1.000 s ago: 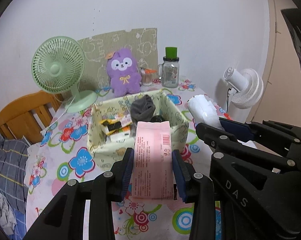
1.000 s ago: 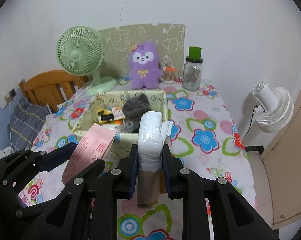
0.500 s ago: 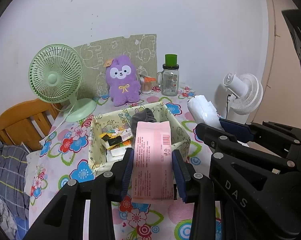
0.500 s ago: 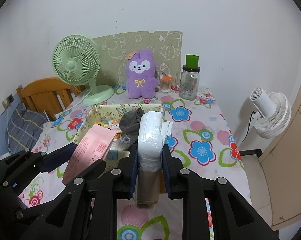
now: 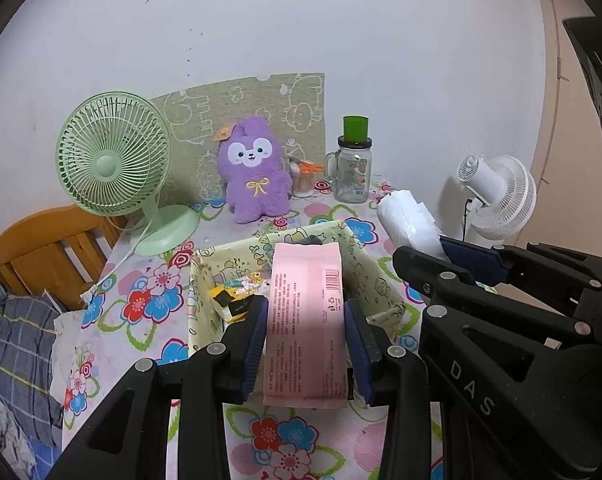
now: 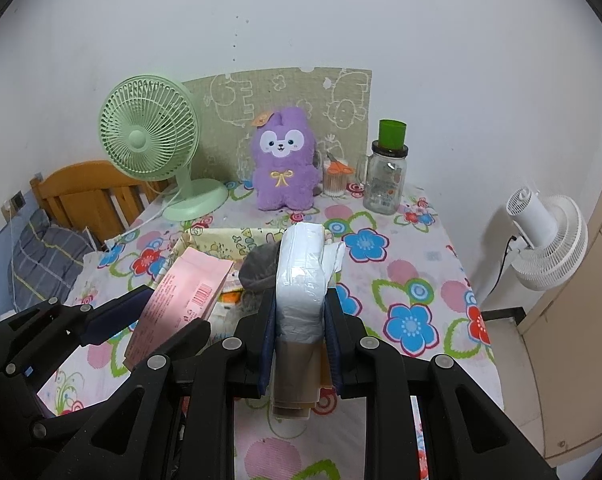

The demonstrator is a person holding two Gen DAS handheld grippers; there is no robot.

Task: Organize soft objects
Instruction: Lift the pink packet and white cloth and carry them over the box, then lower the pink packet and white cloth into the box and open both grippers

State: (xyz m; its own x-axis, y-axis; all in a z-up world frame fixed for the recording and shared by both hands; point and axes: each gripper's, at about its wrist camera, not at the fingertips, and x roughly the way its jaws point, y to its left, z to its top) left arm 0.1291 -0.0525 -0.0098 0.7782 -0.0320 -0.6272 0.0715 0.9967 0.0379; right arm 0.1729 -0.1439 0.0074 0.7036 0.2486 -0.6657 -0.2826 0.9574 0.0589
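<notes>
The left hand-held gripper (image 5: 305, 346) is pinching a light, squashy pink pack (image 5: 305, 320) mid-length; the right hand-held gripper (image 6: 300, 334) is squeezing a soft white bundle (image 6: 301, 276).

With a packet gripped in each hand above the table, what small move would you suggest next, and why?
Probably ease the left gripper forward and down over the yellow fabric box, then release. It is shut on the pink packet, which hangs above the box's near wall, and the box is open-topped with some items already inside. The right gripper is shut on the white packet, which could follow.
</notes>
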